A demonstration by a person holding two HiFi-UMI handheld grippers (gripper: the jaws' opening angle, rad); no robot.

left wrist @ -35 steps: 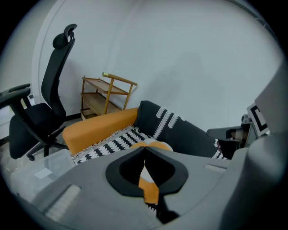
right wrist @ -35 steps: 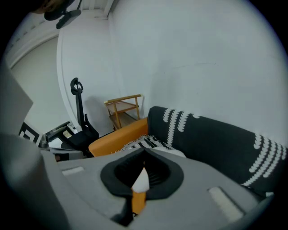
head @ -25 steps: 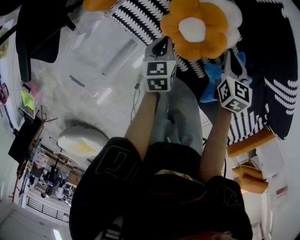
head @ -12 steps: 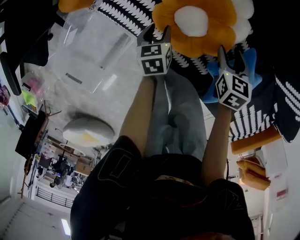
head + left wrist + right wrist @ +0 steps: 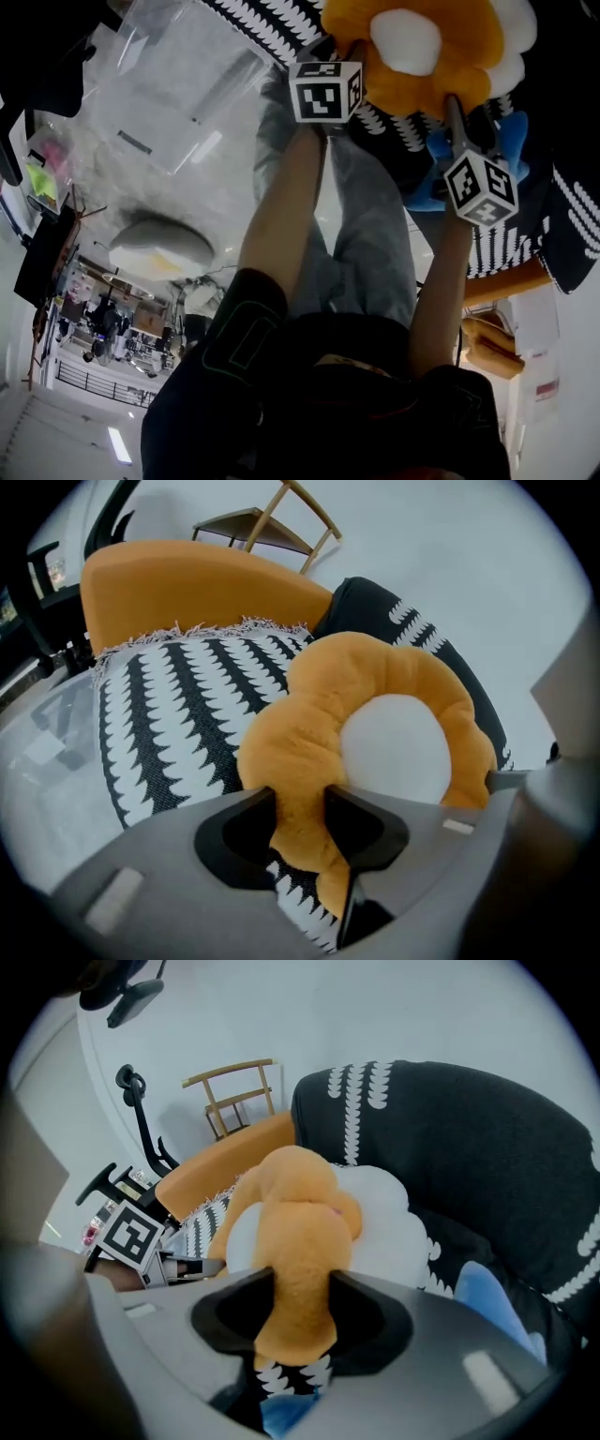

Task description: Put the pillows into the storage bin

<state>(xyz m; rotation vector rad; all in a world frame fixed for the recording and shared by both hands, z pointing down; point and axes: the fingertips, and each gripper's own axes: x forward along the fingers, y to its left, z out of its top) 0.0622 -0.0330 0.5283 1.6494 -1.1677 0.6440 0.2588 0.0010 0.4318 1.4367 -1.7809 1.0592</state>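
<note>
Pale floor (image 5: pixel 234 206), striped throw (image 5: pixel 178 705), clear bin (image 5: pixel 178 84) off to the left: a flower pillow (image 5: pixel 441 56) pinched by two petals.
The pillow lies against the throw, well apart from the bin. The left tool (image 5: pixel 300 808) is clenched on one orange petal and the right tool (image 5: pixel 298 1302) is closing on another. Soft plush could slip free mid-carry or drag the blue pillow (image 5: pixel 436 183) beneath. The bin's top is cut off and its contents are unclear.

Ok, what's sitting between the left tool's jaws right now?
An orange petal of the flower pillow, squeezed between the jaws of the left tool. The left gripper view shows it plainly.
</note>
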